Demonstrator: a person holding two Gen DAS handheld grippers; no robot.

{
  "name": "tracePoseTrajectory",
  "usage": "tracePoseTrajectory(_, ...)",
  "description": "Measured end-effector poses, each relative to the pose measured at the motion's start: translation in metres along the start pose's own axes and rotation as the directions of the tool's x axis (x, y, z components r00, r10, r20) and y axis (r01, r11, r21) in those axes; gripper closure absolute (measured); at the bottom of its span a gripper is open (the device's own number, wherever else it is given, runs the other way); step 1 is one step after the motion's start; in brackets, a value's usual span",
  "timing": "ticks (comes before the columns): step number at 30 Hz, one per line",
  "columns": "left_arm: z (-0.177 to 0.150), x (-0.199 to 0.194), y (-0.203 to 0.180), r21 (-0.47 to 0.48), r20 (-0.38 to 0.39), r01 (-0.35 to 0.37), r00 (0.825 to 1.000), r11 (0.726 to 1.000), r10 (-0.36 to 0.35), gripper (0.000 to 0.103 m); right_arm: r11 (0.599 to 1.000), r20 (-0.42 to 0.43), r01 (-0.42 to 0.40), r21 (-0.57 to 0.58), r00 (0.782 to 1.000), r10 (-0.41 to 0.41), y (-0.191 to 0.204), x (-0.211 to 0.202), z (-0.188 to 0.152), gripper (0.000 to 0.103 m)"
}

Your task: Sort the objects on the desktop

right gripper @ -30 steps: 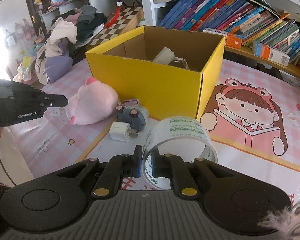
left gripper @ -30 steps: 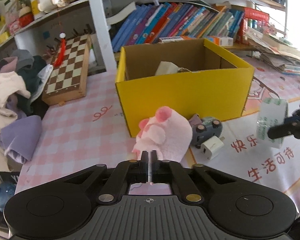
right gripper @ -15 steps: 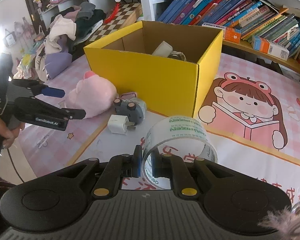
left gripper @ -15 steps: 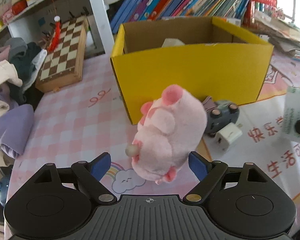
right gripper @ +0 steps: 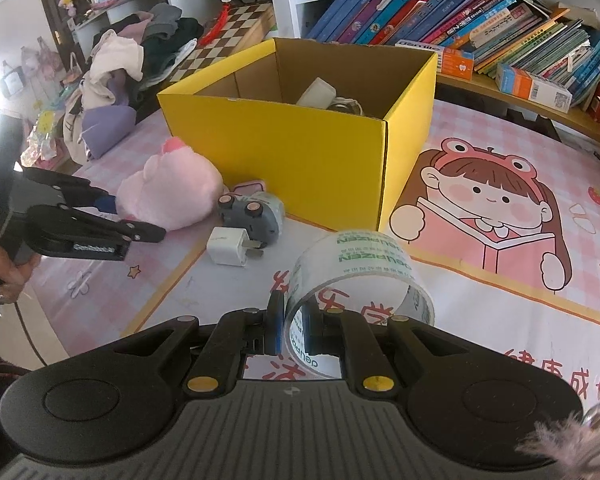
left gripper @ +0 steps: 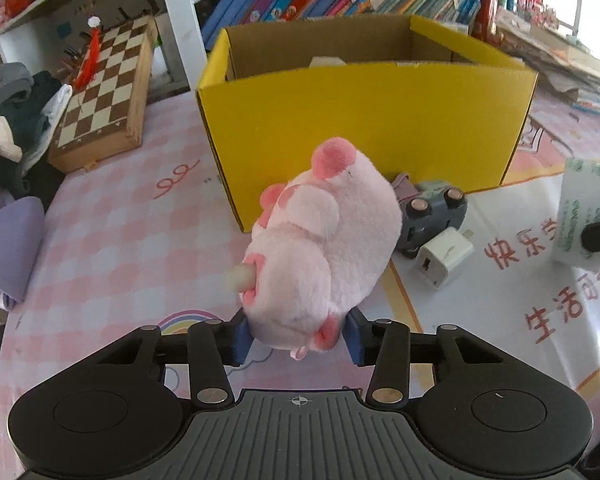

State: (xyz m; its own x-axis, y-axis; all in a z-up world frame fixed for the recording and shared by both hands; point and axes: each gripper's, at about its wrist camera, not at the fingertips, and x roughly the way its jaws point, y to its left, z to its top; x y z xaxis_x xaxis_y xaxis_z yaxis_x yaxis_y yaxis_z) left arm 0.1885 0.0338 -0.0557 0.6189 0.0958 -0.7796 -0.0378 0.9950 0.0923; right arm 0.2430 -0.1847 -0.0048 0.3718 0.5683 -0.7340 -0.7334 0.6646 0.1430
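Plush (left gripper: 324, 248), pink and pig-shaped, sits centre frame in the left view, right between the blue pads of the left tool (left gripper: 298, 336). The pads stand wide apart, one at each flank of its lower end; whether they are pressing yet, I cannot tell, though they look to be touching. It lies on the tabletop (left gripper: 112, 240), just in front of the yellow box (left gripper: 364, 124). This one looks light and very soft, so the pads will sink in before they bite. Best hold is across the fat body, not the ears or feet, which would fold away.

Over in the right view, the right tool (right gripper: 292, 330) is nearly closed, pinching the wall of the tape roll (right gripper: 356, 276) at lower centre, one pad inside the ring, one outside. The roll seems stiff and smooth; a thin-wall pinch may let it swing.

Beside the plush, a toy car (left gripper: 432, 216) and a white charger (left gripper: 444, 256) wait on the tabletop, both hard and small. The box, upper centre, already holds a few things.
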Motion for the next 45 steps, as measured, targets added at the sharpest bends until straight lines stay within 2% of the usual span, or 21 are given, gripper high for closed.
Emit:
tracePoseTrajectory(12,0.001,-0.042,0.0,-0.025,0.097,0.027,0.995,0.999,-0.025,0.072,1.0,0.0,-0.005,-0.008,1.0,0.005,0.005,-0.002,0.0,0.094)
tracePoseTrajectory(13,0.002,-0.044,0.0,-0.024,0.104,0.029,0.994,0.999,-0.027,0.077,1.0,0.002,-0.005,-0.007,1.0,0.005,0.005,-0.002,0.001,0.094)
tracePoseTrajectory(18,0.004,-0.052,0.0,-0.019,0.126,0.047,0.991,0.999,-0.044,0.087,1.0,0.011,-0.004,-0.004,1.0,0.004,0.006,-0.005,0.001,0.094)
tracePoseTrajectory(20,0.004,-0.055,-0.001,-0.01,0.13,0.052,0.99,0.999,-0.051,0.1,1.0,0.013,-0.004,-0.003,1.0,0.004,0.007,-0.006,0.001,0.094)
tracePoseTrajectory(27,0.001,-0.058,-0.003,0.001,0.128,0.051,0.99,0.999,-0.051,0.099,1.0,0.021,-0.007,-0.007,1.0,0.007,0.01,-0.007,0.004,0.094)
tracePoseTrajectory(32,-0.002,-0.053,-0.001,0.0,0.104,0.01,0.995,1.0,-0.009,0.082,1.0,0.02,-0.012,-0.017,1.0,0.012,0.013,-0.006,0.005,0.094)
tracePoseTrajectory(34,-0.004,-0.051,-0.002,0.008,0.098,0.002,0.995,1.0,-0.002,0.051,1.0,0.018,-0.012,-0.018,1.0,0.012,0.012,-0.005,0.005,0.094)
tracePoseTrajectory(35,-0.004,-0.051,-0.003,0.017,0.103,-0.004,0.995,1.0,0.002,0.043,1.0,0.017,-0.012,-0.019,1.0,0.012,0.012,-0.005,0.005,0.094)
tracePoseTrajectory(36,-0.005,-0.051,-0.005,0.027,0.108,-0.009,0.994,1.0,0.006,0.03,1.0,0.016,-0.012,-0.02,1.0,0.013,0.012,-0.005,0.006,0.094)
tracePoseTrajectory(37,-0.004,-0.049,-0.006,0.041,0.108,-0.012,0.994,0.999,0.007,0.025,1.0,0.015,-0.012,-0.02,1.0,0.013,0.012,-0.004,0.006,0.094)
tracePoseTrajectory(40,-0.004,-0.042,-0.009,0.063,0.091,-0.03,0.996,0.998,0.024,0.024,1.0,0.012,-0.013,-0.023,1.0,0.013,0.012,-0.003,0.006,0.094)
tracePoseTrajectory(45,-0.006,-0.036,0.0,0.012,0.073,-0.035,0.997,0.999,0.034,0.024,1.0,0.005,-0.012,-0.018,1.0,0.012,0.01,-0.002,0.004,0.094)
